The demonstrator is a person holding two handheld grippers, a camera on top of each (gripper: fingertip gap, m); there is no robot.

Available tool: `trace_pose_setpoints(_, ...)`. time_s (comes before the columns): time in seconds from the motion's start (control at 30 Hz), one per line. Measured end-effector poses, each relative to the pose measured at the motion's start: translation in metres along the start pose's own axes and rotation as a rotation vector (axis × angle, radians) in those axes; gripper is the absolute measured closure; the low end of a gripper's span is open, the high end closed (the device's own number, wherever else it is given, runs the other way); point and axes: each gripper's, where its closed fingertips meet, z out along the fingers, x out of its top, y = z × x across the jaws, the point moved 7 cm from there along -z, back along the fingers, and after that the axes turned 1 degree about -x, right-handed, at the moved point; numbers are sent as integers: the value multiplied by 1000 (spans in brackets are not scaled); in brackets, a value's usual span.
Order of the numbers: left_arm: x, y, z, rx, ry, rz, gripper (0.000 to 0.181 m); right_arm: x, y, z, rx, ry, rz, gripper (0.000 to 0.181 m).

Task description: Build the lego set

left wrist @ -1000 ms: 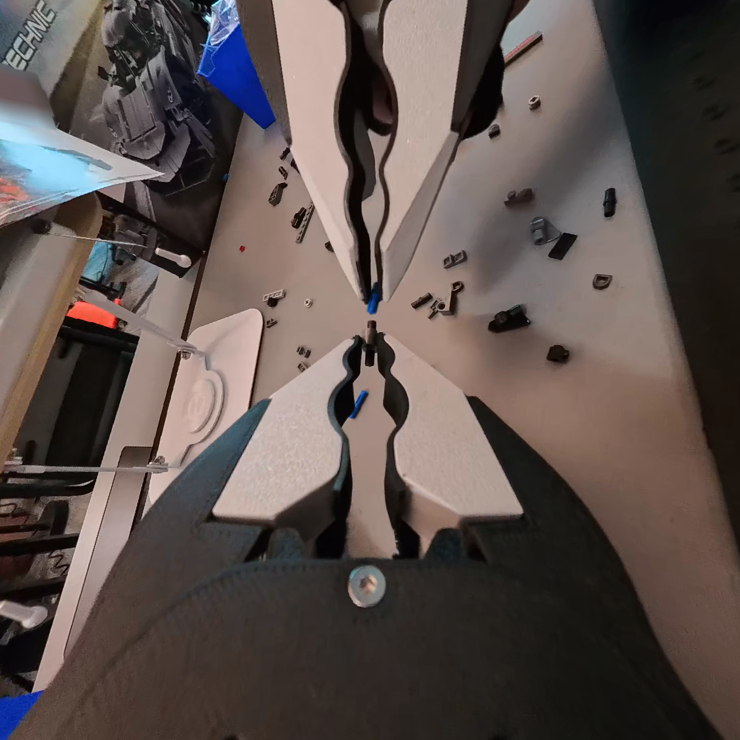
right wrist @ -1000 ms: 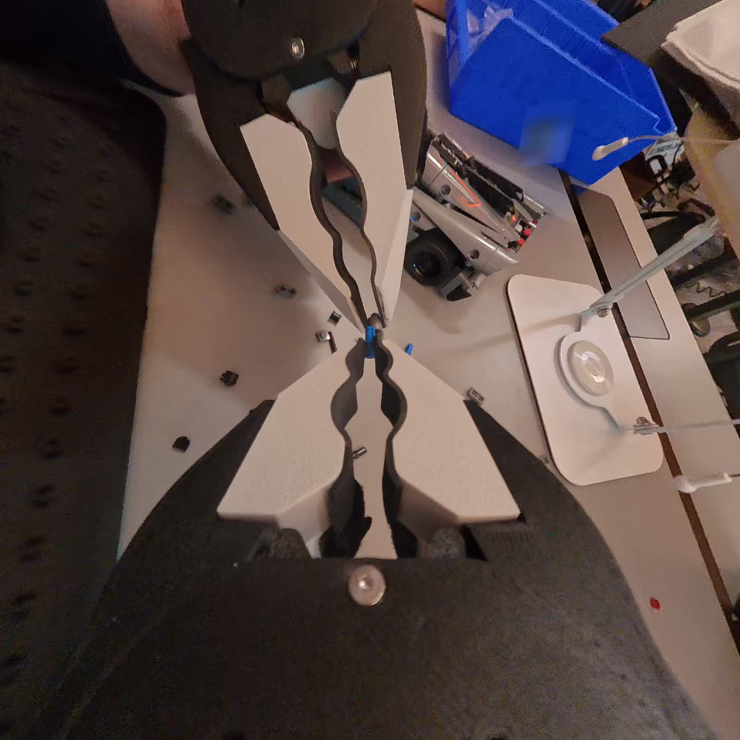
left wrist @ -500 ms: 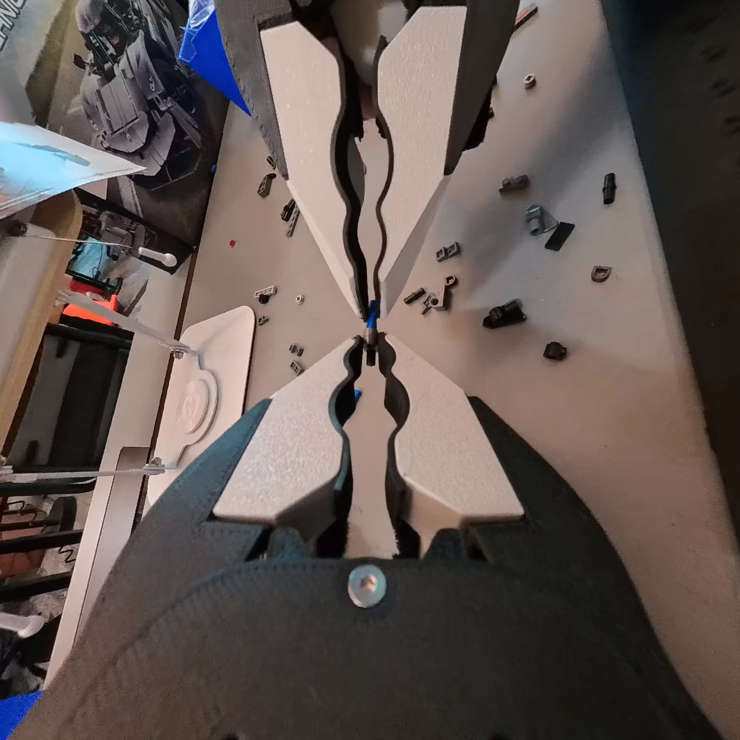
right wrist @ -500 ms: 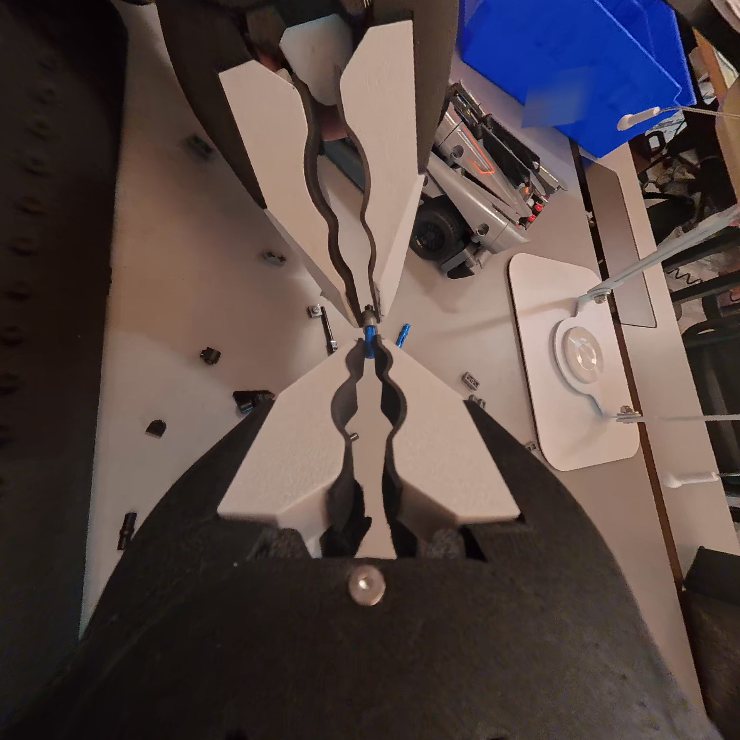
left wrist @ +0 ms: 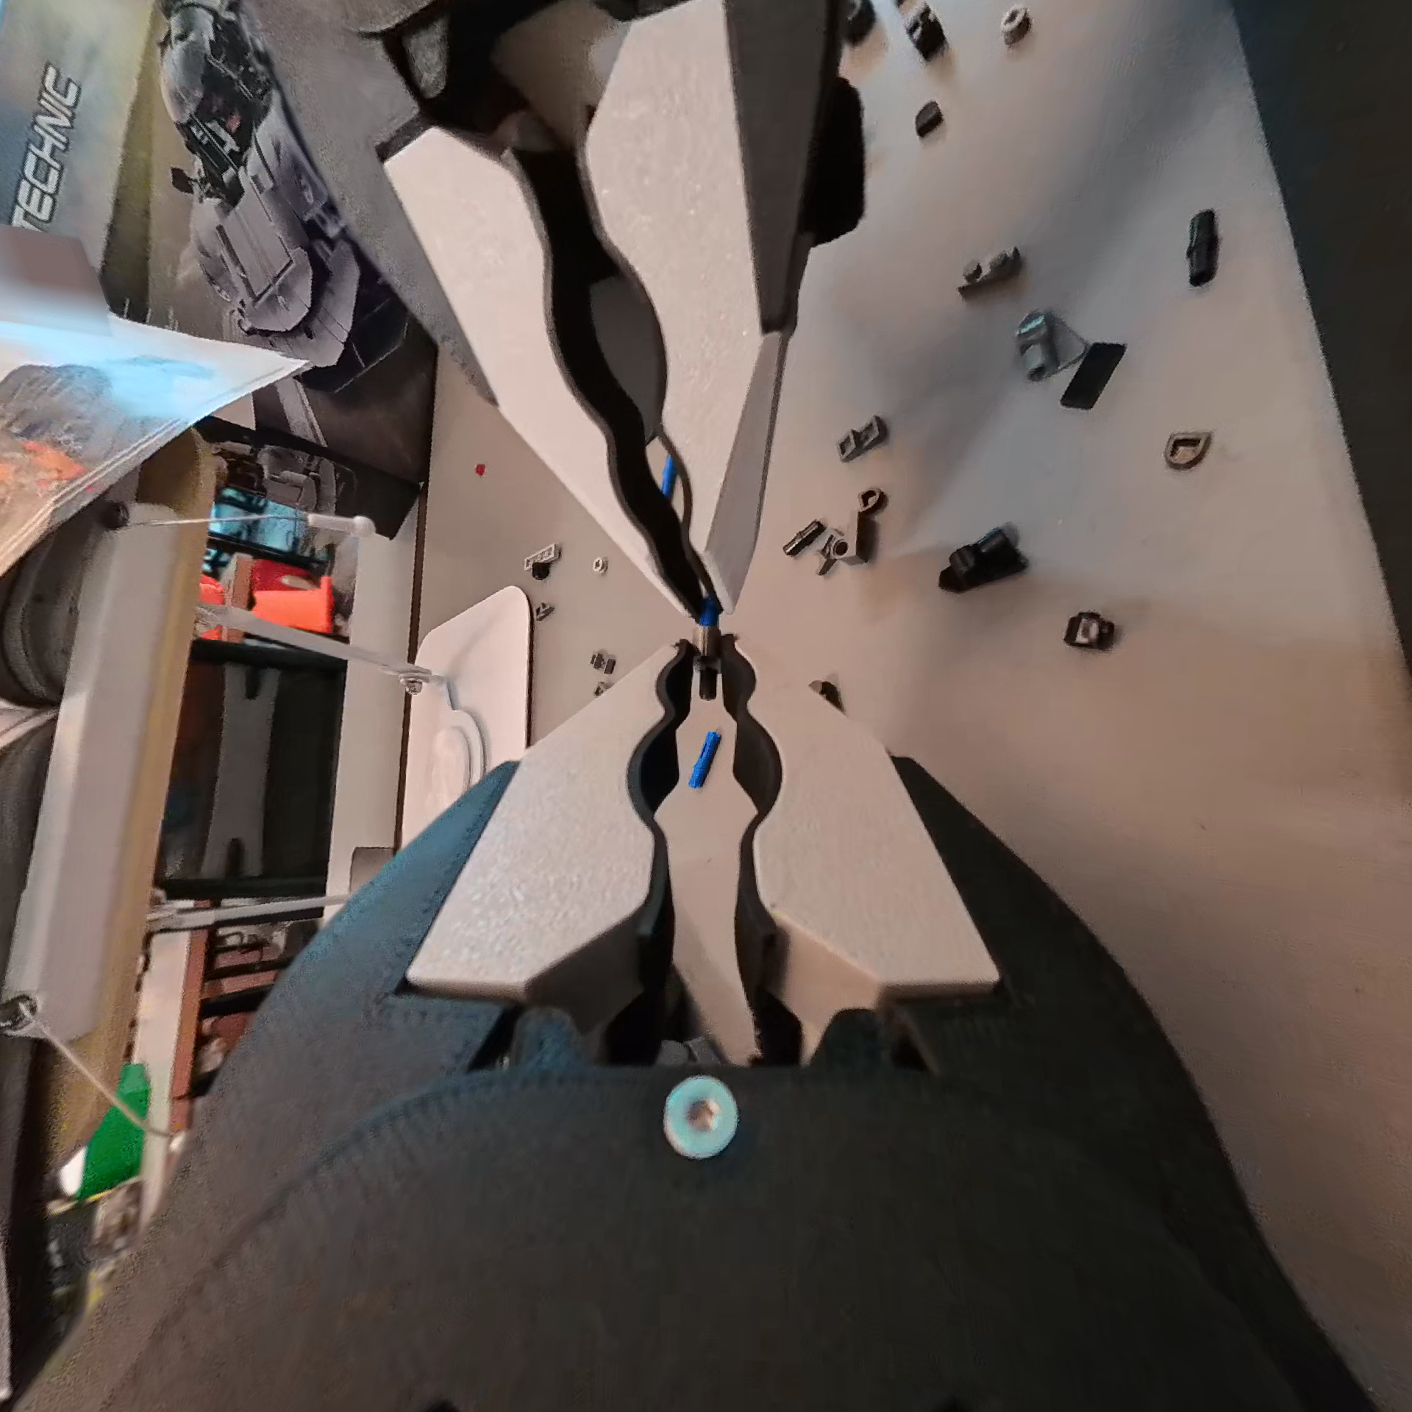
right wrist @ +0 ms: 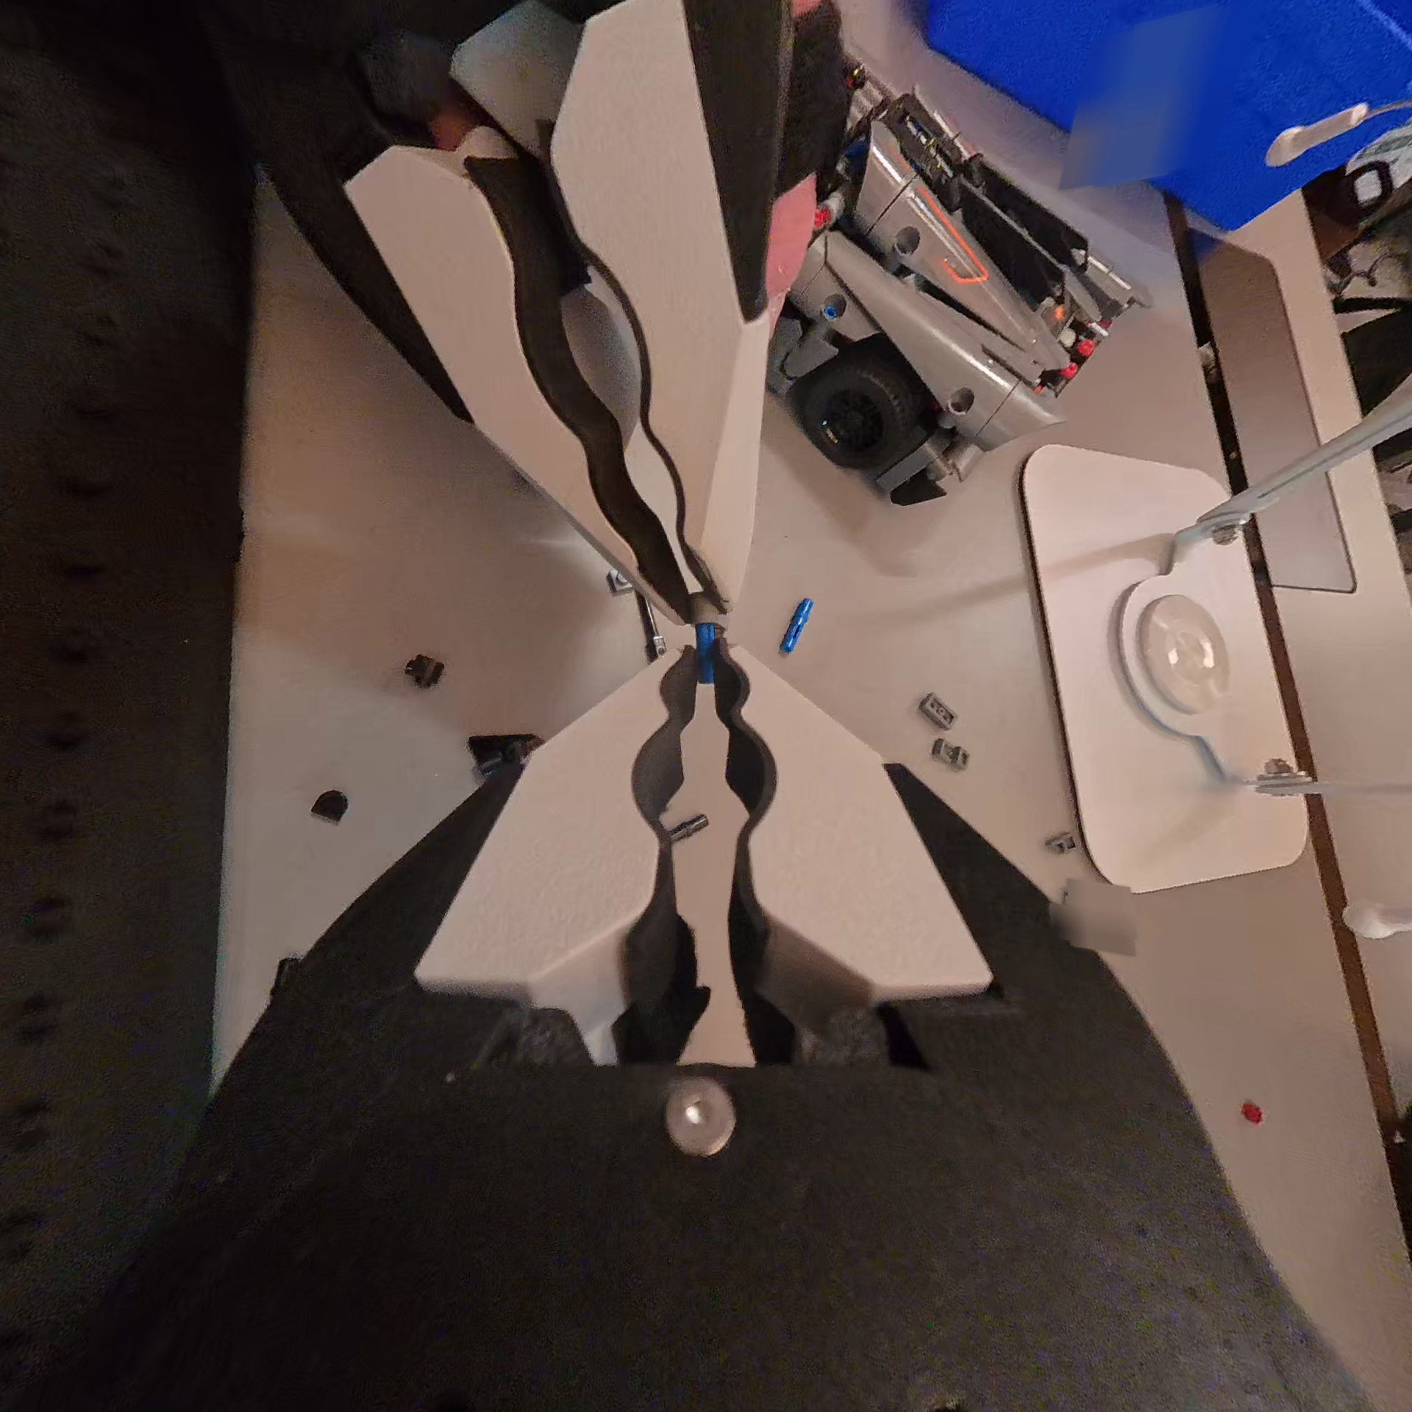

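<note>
Left wrist view and right wrist view both look down on the pale grey desk [right wrist: 428,535], strewn with loose parts. Largest of what stands on it, the half-built grey model car with black tyres [right wrist: 940,321] sits beyond the working point, well apart from the tips. Nearer, the left hand-held gripper [left wrist: 709,672] is clamped on a small dark grey and black tubular connector piece [left wrist: 706,663], and the right hand-held gripper [right wrist: 707,672] is clamped on a short blue plastic pin [right wrist: 706,651]. Both parts are held off the desk and meet tip to tip between the two pairs of fingers, the pin's end at the connector's mouth; how deep it sits cannot be told. A spare blue pin [right wrist: 795,625] lies on the desk just beside.

The step in hand looks like pressing pin into connector. To do it well, I would keep the two axes in one straight line, push along that line only, and grip both firmly near the tips. A sideways load could twist either small part out of its hold.
</note>
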Motion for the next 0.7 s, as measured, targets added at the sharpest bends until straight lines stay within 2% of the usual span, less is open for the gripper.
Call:
trace_pose_setpoints(0.37, 1, 6, 5, 39, -96, 104, 177, 0, 2, 5, 30, -54, 30, 181)
trace_pose_setpoints(0.7, 4, 0, -1, 64, -29, 55, 177, 2, 8, -3, 61, 53, 74, 181)
